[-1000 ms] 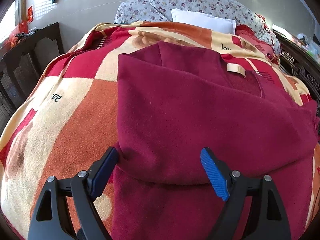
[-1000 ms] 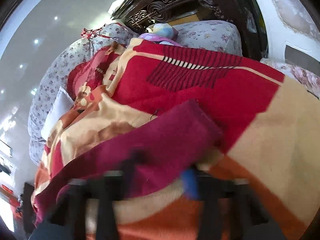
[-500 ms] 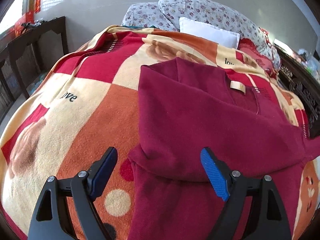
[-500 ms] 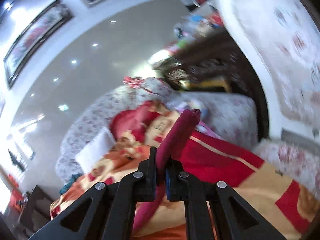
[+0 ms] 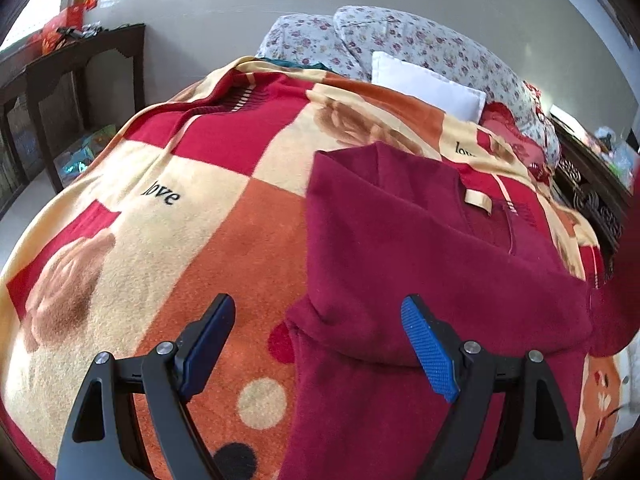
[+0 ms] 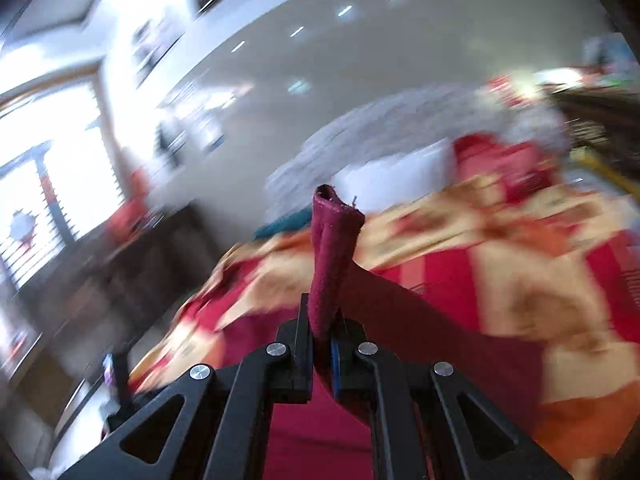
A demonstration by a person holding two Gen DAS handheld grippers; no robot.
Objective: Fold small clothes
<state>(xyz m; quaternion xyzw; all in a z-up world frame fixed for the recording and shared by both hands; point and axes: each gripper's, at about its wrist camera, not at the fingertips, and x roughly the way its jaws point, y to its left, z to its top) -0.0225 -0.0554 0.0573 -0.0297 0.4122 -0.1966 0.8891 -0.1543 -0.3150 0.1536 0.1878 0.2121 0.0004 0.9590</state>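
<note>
A dark red garment (image 5: 420, 248) lies spread on the bed's blanket (image 5: 180, 208), a fleecy cover patterned in red, orange and cream squares with roses and the word "love". The garment sits on the right half of the blanket as the left wrist view shows it, its left side folded inward so that a straight edge runs up toward the neckline, where a small beige label (image 5: 478, 200) shows. The left tongs (image 5: 316, 344) hover above the garment's near fold with their blue-padded jaws spread wide and nothing between them; one finger hangs over the orange blanket, the other over the red cloth. The right tongs (image 6: 320, 340) are clamped tight on a bunched strip of the same garment (image 6: 334, 256), which stands up between the jaws and ends in a rolled hem above them, while the rest of the cloth trails down toward the bed. The right wrist view is heavily blurred. At the head of the bed lie flower-printed pillows (image 5: 420, 40) and a white pillow (image 5: 424, 84), and a dark wooden side table (image 5: 72, 80) stands by the wall to the left.
</note>
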